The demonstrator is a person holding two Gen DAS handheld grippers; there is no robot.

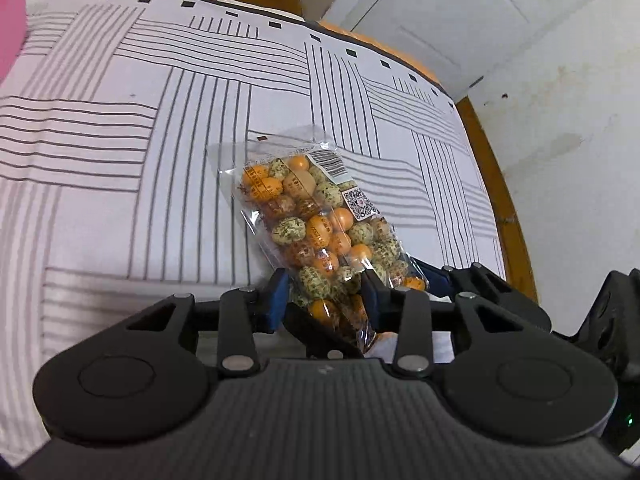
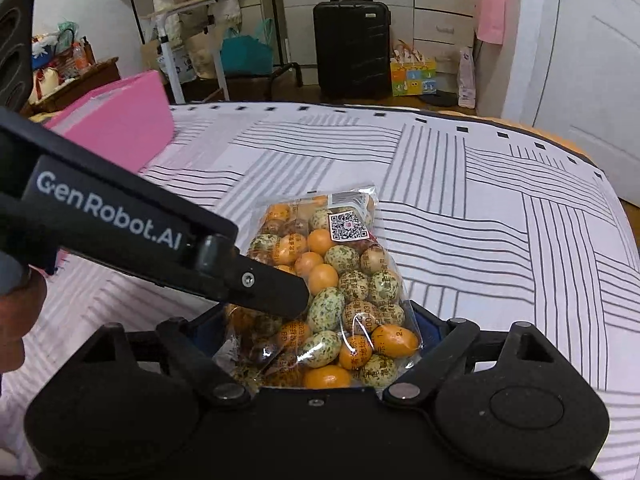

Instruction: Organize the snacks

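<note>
I count one snack bag in play: a clear packet filled with orange and green-speckled coated nuts, with one barcode label and one QR sticker on its upper face. It lies over the striped bedsheet, toward the right edge of the bed, its near end lifted into my two grippers.

My left gripper has its blue pads pressed in on the lower end of the bag; the plastic bunches between them, so the jaws are pinching the packet narrowly across its bottom. In the right wrist view, the left gripper's black finger crosses in from the left edge and lies over the packet.

My right gripper has its jaws spread wide, with the bag's near end sitting between them. The right blue pad lies against the packet's edge there, but the left pad is hidden behind the other gripper's finger, so I cannot tell whether this gripper actually squeezes the bag.

Elsewhere I see one pink box at the far left corner of the bed, one black suitcase standing on the floor beyond the far edge, and one white door to the right. A bit of a person's hand shows at the left edge.
</note>
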